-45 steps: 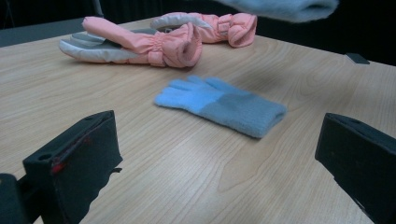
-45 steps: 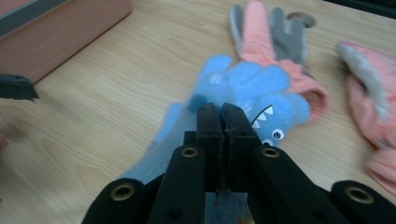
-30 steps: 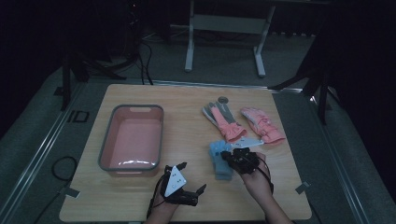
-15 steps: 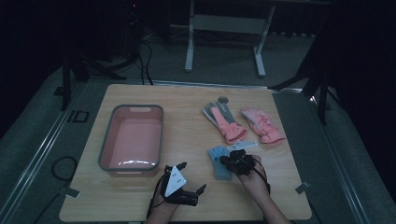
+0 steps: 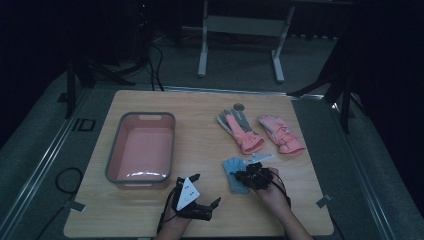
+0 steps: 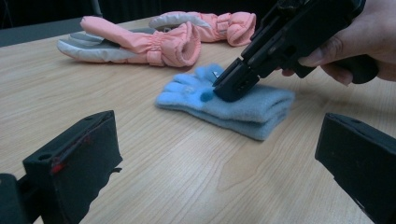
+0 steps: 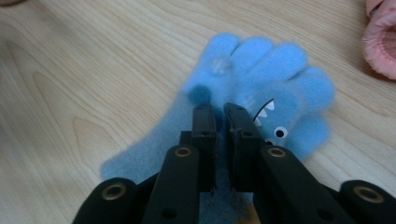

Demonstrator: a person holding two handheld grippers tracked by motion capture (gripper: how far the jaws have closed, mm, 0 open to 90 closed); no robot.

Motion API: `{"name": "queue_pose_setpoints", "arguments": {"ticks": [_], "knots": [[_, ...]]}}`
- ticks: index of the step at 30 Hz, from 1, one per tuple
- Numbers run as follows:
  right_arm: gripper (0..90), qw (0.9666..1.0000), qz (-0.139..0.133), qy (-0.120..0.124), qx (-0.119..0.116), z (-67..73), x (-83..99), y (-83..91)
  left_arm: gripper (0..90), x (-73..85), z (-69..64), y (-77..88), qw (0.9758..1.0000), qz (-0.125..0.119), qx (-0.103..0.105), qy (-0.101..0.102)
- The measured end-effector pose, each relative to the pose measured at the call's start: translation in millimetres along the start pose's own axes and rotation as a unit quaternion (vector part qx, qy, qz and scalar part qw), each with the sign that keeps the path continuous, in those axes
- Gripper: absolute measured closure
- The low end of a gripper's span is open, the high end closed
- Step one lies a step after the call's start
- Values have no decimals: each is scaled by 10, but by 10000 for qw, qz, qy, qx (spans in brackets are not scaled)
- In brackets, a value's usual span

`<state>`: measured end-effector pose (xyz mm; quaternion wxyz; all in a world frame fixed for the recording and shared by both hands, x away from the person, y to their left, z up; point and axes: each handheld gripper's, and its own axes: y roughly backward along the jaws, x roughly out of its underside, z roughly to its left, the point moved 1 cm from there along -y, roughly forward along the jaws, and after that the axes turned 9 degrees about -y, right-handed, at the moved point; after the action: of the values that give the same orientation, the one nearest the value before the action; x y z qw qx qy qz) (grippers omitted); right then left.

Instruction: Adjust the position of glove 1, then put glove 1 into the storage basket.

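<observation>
A pair of light blue knit gloves (image 5: 232, 172) lies stacked on the wooden table (image 5: 200, 125), near its front. One has a cartoon face (image 7: 275, 126). My right gripper (image 5: 246, 176) presses down on the blue gloves (image 7: 280, 79), its jaws nearly together and pinching the fleece. In the left gripper view the right gripper (image 6: 233, 86) digs its tip into the top of the blue gloves (image 6: 252, 109). My left gripper (image 5: 205, 190) rests open near the front edge, a short way left of the gloves, with nothing between its jaws.
Two pink and grey winter gloves (image 5: 242, 131) (image 5: 281, 134) lie behind the blue ones. An empty pink tub with a grey rim (image 5: 171, 145) stands at the left. A small grey disc (image 5: 239, 106) and a white tag (image 5: 260, 158) lie on the table.
My right hand has slid a little left and toward the person, settling onto the blue gloves. The left gripper has not moved.
</observation>
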<state>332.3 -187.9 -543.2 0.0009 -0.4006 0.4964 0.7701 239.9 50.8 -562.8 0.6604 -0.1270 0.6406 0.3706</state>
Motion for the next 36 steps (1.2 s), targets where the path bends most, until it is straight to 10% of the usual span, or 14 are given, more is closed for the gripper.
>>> {"name": "queue_pose_setpoints", "arguments": {"ticks": [5,15,25,29,36], "knots": [[631,9999,-90,50,-79,9,-23,65,0,2,-19,14,9999,-120,-66,-45],[132,9975,-453,-55,-536,-219,39,353,0,-91,10,-67,9987,20,508,-18],[136,9950,-753,-346,-550,-430,33,521,0,-202,45,-241,9912,457,1238,49],[138,9939,-606,-614,-680,-452,-8,534,141,-278,-22,-309,9918,395,1141,-424],[142,9915,-586,-808,-832,-409,-103,467,200,-354,-112,-479,9779,639,1631,-1143]]}}
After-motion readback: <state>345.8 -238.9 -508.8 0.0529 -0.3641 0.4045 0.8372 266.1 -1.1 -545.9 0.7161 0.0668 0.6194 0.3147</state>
